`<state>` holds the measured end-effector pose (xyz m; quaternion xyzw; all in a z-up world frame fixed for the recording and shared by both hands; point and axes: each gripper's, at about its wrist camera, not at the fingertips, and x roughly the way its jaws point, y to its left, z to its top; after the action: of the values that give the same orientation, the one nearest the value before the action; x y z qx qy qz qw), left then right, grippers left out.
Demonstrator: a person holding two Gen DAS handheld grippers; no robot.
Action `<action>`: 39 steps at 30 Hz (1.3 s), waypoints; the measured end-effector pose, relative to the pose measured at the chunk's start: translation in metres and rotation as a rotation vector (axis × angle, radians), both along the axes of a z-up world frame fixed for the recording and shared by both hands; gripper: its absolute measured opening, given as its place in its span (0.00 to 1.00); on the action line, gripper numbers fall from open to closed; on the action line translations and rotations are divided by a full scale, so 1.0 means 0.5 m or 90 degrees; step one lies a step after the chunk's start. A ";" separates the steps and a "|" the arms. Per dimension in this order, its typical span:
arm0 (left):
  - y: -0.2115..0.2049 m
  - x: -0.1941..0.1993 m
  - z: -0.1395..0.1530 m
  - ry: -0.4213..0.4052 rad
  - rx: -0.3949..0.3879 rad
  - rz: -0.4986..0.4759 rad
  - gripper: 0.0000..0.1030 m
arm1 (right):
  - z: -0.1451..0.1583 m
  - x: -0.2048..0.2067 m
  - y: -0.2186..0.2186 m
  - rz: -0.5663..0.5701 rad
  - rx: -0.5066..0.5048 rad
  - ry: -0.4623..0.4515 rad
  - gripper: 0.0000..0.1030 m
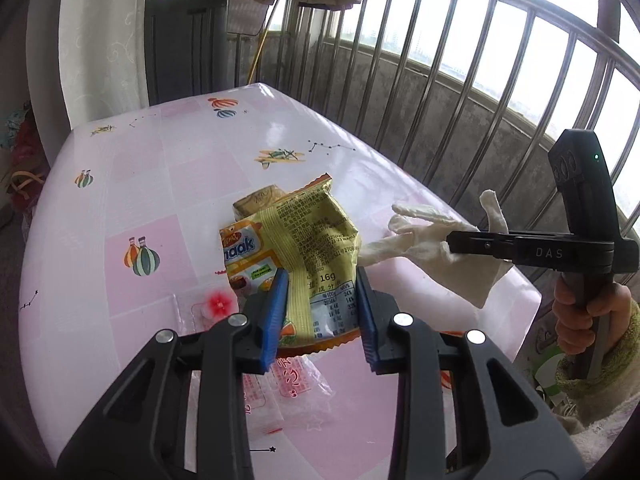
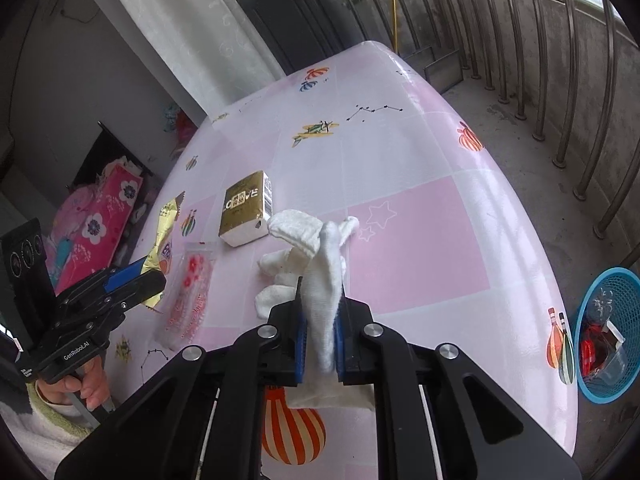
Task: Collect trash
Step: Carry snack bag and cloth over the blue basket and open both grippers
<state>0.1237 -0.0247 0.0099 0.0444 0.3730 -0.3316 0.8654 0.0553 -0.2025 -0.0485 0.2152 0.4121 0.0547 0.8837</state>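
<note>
My left gripper is shut on a yellow snack bag, its blue pads on both sides of the bag, which is lifted above the table; the bag also shows in the right wrist view. My right gripper is shut on a white cloth glove and holds it above the table; the glove also shows in the left wrist view. A gold tissue pack and a clear wrapper with red print lie on the pink table.
A blue basket holding trash stands on the floor beyond the table's right edge. A metal railing runs along the table's far right side. A white curtain and a dark cabinet stand behind the table.
</note>
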 end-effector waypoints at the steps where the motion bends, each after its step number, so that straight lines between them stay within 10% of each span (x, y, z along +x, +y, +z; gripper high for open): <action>1: 0.006 0.000 0.012 -0.002 -0.013 0.002 0.30 | 0.008 -0.006 -0.005 -0.004 0.006 -0.008 0.11; 12: -0.047 -0.021 0.100 -0.012 -0.093 -0.047 0.29 | 0.104 -0.130 -0.117 -0.126 0.002 -0.110 0.11; 22: -0.359 -0.022 0.104 0.054 -0.128 -0.244 0.30 | 0.056 -0.345 -0.351 -0.424 0.005 -0.099 0.11; 30: -0.733 -0.042 -0.025 0.197 -0.022 -0.368 0.30 | -0.139 -0.449 -0.539 -0.651 0.122 -0.008 0.11; 39: -1.050 -0.090 -0.269 0.292 0.153 -0.443 0.31 | -0.329 -0.430 -0.732 -0.710 0.181 0.105 0.11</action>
<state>0.0787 -0.5499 -0.1246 0.1927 0.5547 -0.5590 0.5854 -0.1598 -0.5684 -0.2132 0.5198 0.2927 -0.3813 0.7062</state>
